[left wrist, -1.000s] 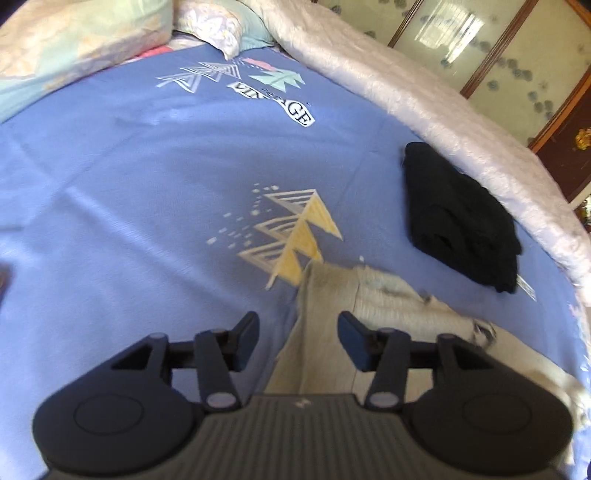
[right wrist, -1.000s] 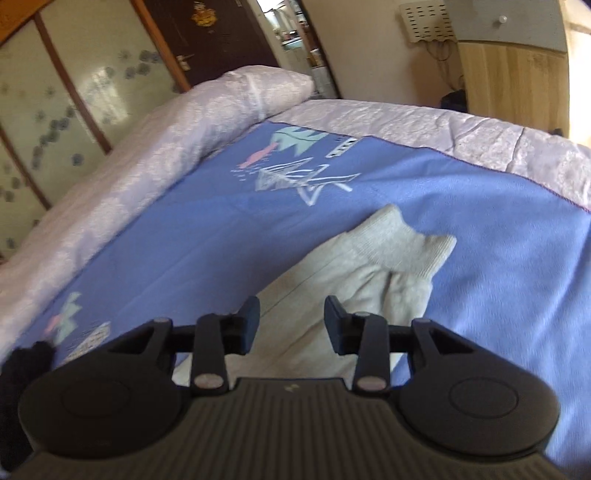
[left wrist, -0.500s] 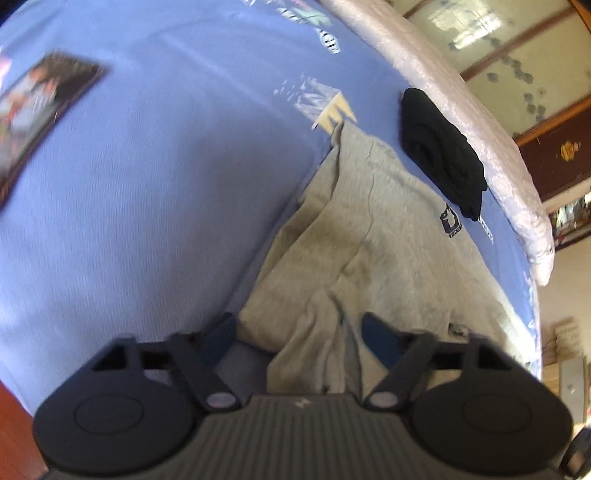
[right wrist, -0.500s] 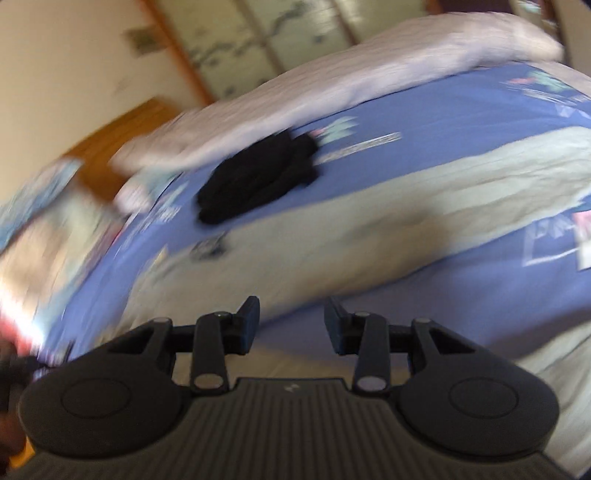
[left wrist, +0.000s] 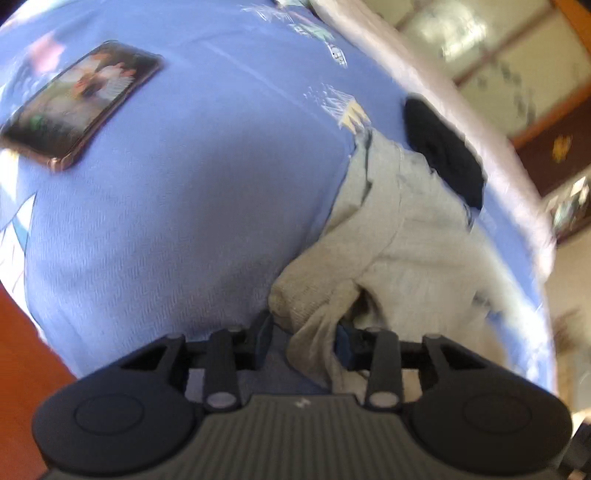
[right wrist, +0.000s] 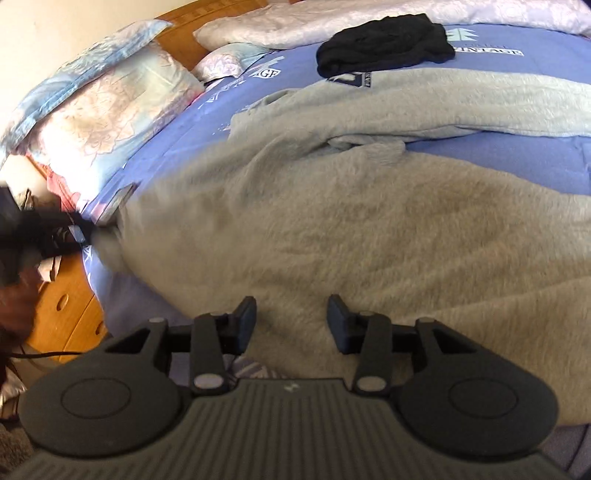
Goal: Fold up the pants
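Observation:
The grey pants [left wrist: 406, 236] lie spread over the blue bedsheet [left wrist: 166, 221]. My left gripper [left wrist: 303, 336] is at their near corner, where a bunched fold of the cloth stands between its jaws. The jaws are closing, and a strip of sheet still shows beside the left pad. In the right wrist view the pants [right wrist: 351, 229] fill the middle of the bed. My right gripper [right wrist: 291, 321] hovers low over their near edge; its jaws are opening and hold nothing. The left gripper [right wrist: 74, 232] shows there as a dark blur at the pants' left corner.
A black garment [right wrist: 384, 40] lies beyond the pants near the white quilt [right wrist: 295, 22]. A phone [left wrist: 81, 99] rests on the sheet to the left. Pillows [right wrist: 103, 103] sit at the head of the bed, and the wooden bed frame [right wrist: 66, 306] runs along the near left edge.
My left gripper came down onto the pants' corner and its jaws narrowed around the fold. My right gripper swung across the bed from the leg cuffs to the wide part of the pants.

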Demonstrator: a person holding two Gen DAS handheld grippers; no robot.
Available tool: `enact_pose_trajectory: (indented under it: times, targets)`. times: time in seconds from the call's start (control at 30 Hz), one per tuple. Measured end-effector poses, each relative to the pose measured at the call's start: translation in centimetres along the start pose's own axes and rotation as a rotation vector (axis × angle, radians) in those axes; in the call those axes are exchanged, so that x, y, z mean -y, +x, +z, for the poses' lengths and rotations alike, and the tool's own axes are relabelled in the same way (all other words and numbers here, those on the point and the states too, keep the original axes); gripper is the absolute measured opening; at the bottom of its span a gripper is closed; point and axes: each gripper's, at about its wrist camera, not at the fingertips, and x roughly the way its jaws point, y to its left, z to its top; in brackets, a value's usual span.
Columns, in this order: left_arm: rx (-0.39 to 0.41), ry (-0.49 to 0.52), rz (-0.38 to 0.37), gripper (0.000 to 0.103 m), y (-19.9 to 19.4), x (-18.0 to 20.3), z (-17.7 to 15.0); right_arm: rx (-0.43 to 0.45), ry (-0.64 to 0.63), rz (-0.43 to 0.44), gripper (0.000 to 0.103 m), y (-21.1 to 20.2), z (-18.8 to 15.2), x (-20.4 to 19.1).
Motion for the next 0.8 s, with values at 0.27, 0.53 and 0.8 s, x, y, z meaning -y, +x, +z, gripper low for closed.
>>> enact_pose_trajectory:
  times: [0.27,0.53,0.8]
  targets:
    - [0.006,-0.004,-0.003,0.054,-1.8,0.6,1.3,0.152,0.069,-0.119,0.045,-5.4,-1.4,2.9]
    - [-0.023,-0.109,-0.073,0.062,-2.8,-1.3,0.3,0.462,0.495,-0.340,0.045,-18.4,-6.3,13.7]
    - [-0.106,-0.123,-0.084,0.066,-0.1,0.4,-0.9,0.665,0.888,-0.504,0.043,-24.2,-12.6,22.5]
